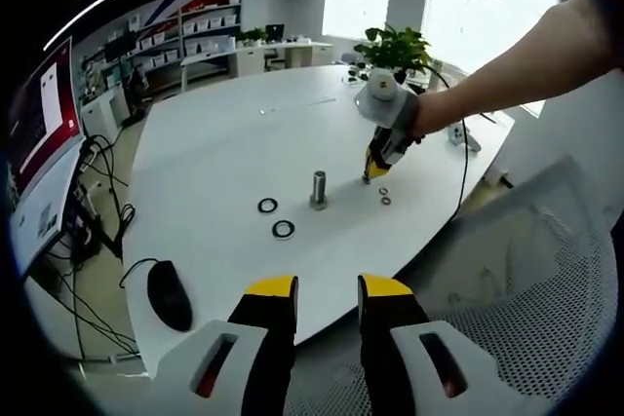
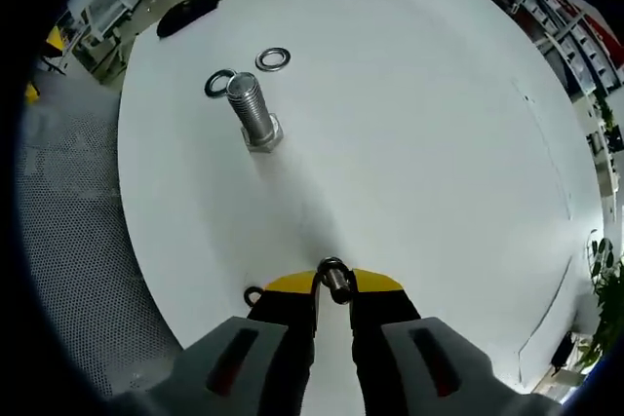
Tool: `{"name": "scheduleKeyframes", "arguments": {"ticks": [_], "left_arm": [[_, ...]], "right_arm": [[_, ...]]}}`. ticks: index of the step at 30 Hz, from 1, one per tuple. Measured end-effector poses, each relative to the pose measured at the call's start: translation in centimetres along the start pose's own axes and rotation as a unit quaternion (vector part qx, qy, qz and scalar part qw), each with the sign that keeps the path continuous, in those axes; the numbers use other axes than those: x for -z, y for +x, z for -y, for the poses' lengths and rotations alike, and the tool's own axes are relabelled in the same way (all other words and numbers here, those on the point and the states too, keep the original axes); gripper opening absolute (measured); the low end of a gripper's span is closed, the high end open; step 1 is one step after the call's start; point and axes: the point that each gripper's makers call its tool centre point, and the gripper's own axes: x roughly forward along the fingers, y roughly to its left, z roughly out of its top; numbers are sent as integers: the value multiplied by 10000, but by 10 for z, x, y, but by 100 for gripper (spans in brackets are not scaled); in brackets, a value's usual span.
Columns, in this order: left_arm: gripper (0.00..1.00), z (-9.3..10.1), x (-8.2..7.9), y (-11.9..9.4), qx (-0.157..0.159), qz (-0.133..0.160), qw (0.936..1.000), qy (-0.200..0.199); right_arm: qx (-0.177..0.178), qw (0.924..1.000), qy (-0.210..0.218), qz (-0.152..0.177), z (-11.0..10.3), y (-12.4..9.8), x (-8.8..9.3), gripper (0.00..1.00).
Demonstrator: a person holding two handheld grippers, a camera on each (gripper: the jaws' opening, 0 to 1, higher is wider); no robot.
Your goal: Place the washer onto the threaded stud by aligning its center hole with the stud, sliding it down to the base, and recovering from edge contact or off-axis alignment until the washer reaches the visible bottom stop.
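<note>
A: Right gripper has its jaws together on a washer, held on edge low over the table. Left gripper idles with jaws apart, nothing between them.

B: Judgement: level the washer before reaching the stud, centre hole over thread, then lower straight.

A: Count: one stud; two large washers beyond it; one held; one more by the jaw. One mouse.
</note>
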Motion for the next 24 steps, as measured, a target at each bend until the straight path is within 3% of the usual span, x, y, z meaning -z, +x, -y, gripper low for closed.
{"name": "scheduleKeyframes", "arguments": {"ticks": [24], "left_arm": [[22,0,1,1,7,-26,10000,-2]], "right_arm": [[-61,9999,91,-12,2,3,3,18]]}}
